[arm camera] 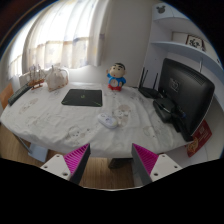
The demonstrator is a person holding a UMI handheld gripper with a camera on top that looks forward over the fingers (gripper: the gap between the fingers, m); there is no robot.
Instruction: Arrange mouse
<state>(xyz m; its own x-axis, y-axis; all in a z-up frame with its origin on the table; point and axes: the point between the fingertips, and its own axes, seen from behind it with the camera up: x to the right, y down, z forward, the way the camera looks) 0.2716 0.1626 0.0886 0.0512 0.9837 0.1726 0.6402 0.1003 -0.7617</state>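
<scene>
Held back from the desk (60, 122) with its fingers apart and empty, the hand-held gripper (110, 163) is aimed at the mouse (107, 120), seemingly so it can be carried to the pad (82, 97).

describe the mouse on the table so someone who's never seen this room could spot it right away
Start at the round table with the pale cloth. The mouse lies near its front edge, beyond the open hand-held gripper and nearer than the dark mouse pad. It is small, whitish and low, unlike the upright colourful toy figure behind it.
</scene>
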